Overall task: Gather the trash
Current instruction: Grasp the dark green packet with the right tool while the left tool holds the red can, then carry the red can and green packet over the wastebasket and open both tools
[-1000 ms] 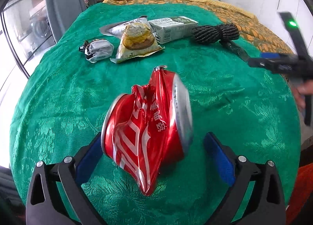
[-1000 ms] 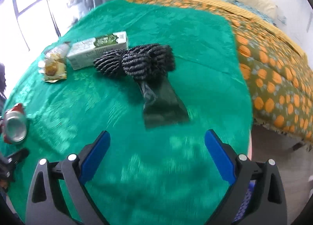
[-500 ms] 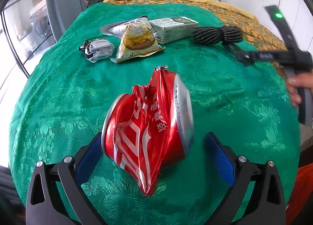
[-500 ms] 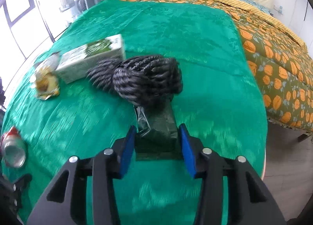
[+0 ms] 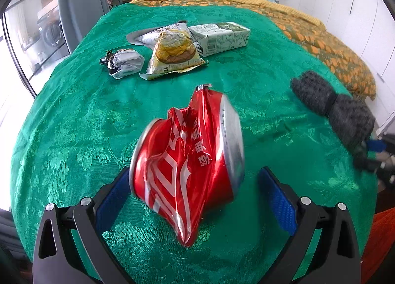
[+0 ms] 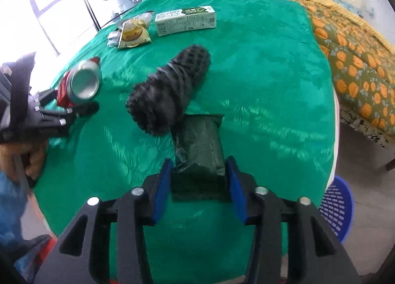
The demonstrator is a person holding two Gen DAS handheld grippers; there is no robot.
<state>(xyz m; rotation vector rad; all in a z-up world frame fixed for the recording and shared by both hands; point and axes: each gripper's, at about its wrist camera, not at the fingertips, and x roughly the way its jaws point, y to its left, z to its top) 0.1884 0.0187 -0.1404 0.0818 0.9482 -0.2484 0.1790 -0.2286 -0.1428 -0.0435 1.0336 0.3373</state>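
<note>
A crushed red can (image 5: pixel 185 165) lies on the green cloth (image 5: pixel 74 116) between the fingers of my left gripper (image 5: pixel 195 185), which is open; the left pad sits beside the can and the right pad is well apart from it. In the right wrist view the can (image 6: pixel 81 84) and the left gripper (image 6: pixel 61 111) appear at the left. My right gripper (image 6: pixel 199 163) has the flat loose end (image 6: pixel 200 141) of a black trash-bag roll (image 6: pixel 170 94) between its pads. Both pads touch it while the jaws are opening. The roll (image 5: pixel 330 106) is blurred near the table's right edge.
A milk carton (image 5: pixel 219 37), a bread wrapper (image 5: pixel 172 54) and a crumpled silver wrapper (image 5: pixel 123 62) lie at the far side of the cloth. A blue slotted basket (image 6: pixel 335 207) stands on the floor off the right edge. An orange-patterned quilt (image 6: pixel 358 49) lies beyond.
The right gripper closed on the bag's flat end, then pulled the roll toward the table's near right edge, turning it lengthwise. The left gripper and can stayed put.
</note>
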